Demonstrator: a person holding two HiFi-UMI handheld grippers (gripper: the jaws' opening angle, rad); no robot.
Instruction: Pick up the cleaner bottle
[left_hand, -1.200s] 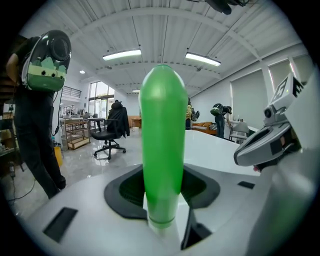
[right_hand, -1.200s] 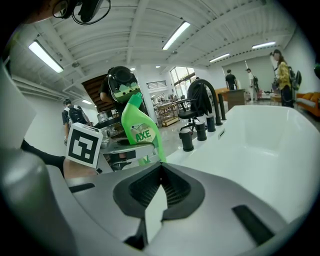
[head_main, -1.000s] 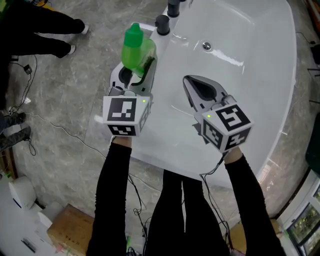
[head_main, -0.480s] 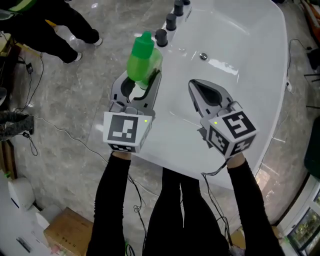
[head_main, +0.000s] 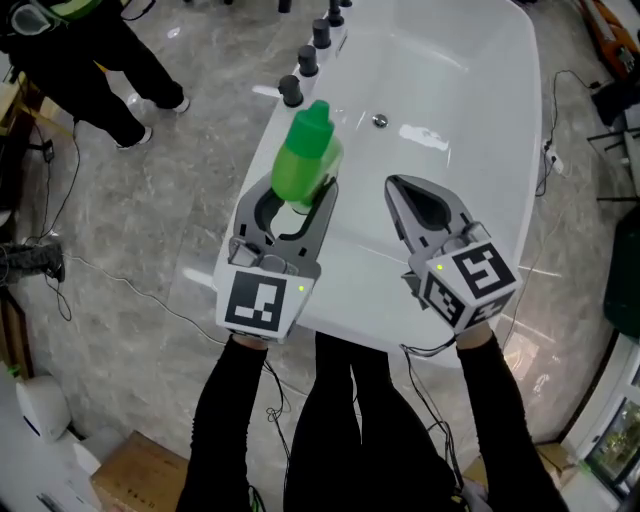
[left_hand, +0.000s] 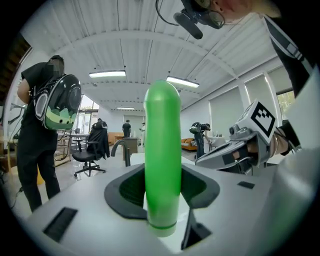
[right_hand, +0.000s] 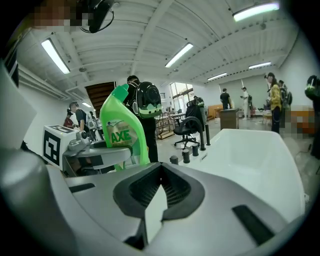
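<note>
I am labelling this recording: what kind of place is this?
Probably a large open workroom or lab, not a home bathroom: the white bathtub stands on a stone-look floor, with an office chair and long ceiling lights behind.

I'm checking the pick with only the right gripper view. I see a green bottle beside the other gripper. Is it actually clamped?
Observer: Yes. The left gripper view shows the cleaner bottle upright between the jaws of the left gripper, both pressing on it.
Operator: Where over the tub is it?
Observer: Head view puts it above the left rim of the bathtub, just short of the black knobs.
Operator: Anything on the floor?
Observer: A cable trails over the floor left of the tub.
</note>
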